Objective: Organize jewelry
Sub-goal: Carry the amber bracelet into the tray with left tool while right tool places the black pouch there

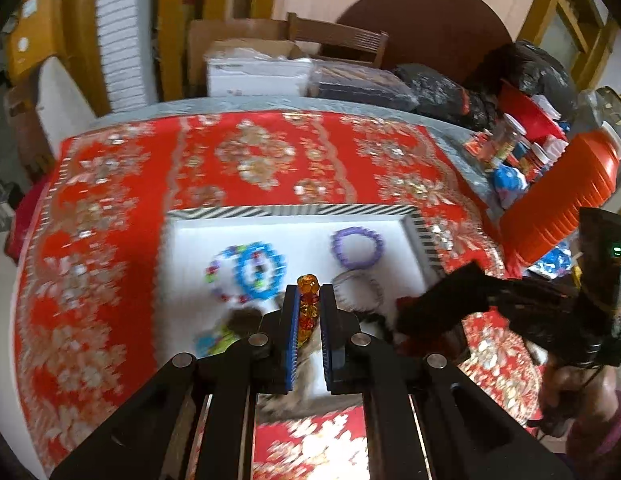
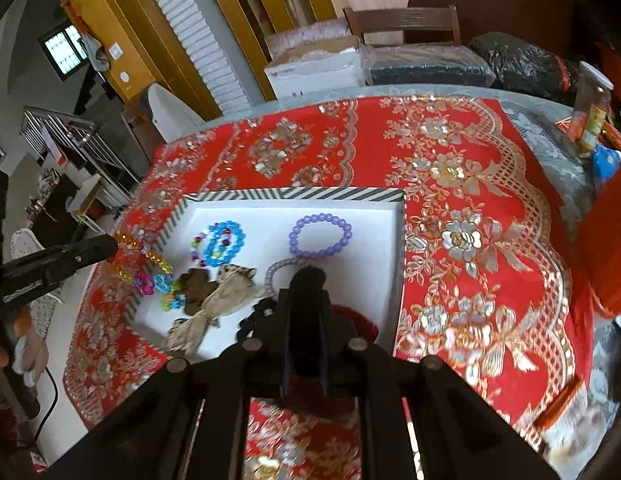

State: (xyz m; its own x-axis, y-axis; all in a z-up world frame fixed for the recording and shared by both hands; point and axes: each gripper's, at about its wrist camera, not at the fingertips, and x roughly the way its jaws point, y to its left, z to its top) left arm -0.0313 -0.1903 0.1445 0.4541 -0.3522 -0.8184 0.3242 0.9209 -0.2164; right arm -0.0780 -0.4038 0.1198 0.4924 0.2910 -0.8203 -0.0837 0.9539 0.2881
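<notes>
the left gripper (image 1: pixel 309 300) is clamped on an amber bead bracelet (image 1: pixel 307 307), its blue pads pressing the strand from both sides, one orange bead poking out past the tips. in the right wrist view the same bracelet (image 2: pixel 140 254) hangs as a yellow-orange loop just over the left edge of the white tray (image 2: pixel 362 280), which has a striped rim and sits on a red, floral tablecloth (image 2: pixel 470 200). the right gripper (image 2: pixel 306 280) has its jaws nearly together on something dark; what it is cannot be told from the blurred tips. inside the tray lie a purple bead bracelet (image 2: pixel 320 236), a blue bead bracelet (image 2: pixel 224 245) over a multicoloured one, a grey bracelet (image 2: pixel 276 270) just ahead of the right fingers, a beige bow (image 2: pixel 226 292) and a dark bead strand (image 2: pixel 256 314). an orange ribbed bottle (image 1: pixel 558 200) lies tilted at the table's right side.
</notes>
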